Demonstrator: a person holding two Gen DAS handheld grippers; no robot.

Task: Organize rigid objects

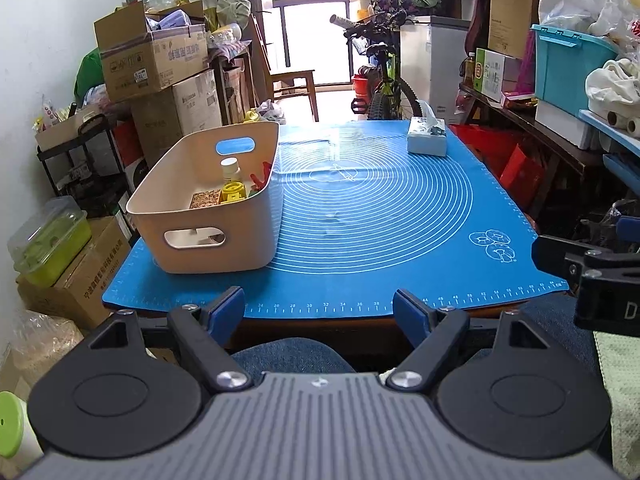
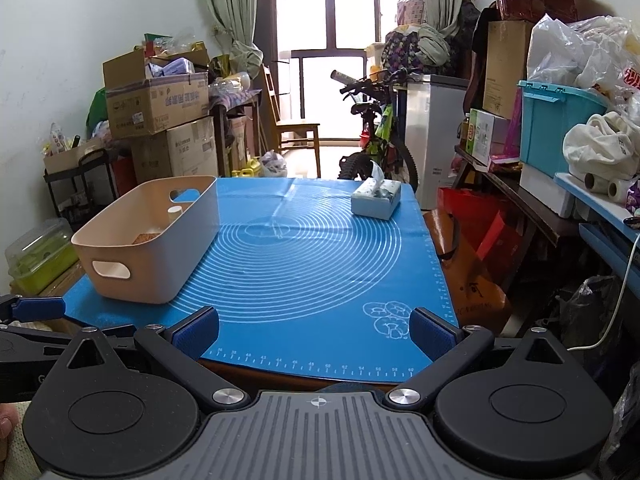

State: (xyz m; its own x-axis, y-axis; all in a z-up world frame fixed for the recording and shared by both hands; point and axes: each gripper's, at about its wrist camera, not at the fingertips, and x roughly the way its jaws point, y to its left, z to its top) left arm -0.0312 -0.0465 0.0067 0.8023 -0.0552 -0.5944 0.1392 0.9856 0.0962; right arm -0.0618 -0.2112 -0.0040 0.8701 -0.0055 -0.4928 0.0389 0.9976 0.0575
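A beige plastic bin (image 1: 244,204) stands on the left of the blue mat (image 1: 380,216). Inside it I see a white-capped bottle (image 1: 230,169), a yellow toy (image 1: 234,192), a red piece (image 1: 264,172) and a brown speckled block (image 1: 204,200). The bin (image 2: 168,248) also shows in the right wrist view with the bottle cap (image 2: 175,211) just visible. My left gripper (image 1: 319,312) is open and empty at the mat's near edge. My right gripper (image 2: 315,334) is open and empty at the near edge, right of the bin.
A tissue box (image 1: 426,136) sits at the mat's far right (image 2: 376,199). Cardboard boxes (image 1: 152,56) are stacked left of the table, a bicycle (image 1: 384,80) stands behind it, and shelves with a blue crate (image 1: 568,68) line the right.
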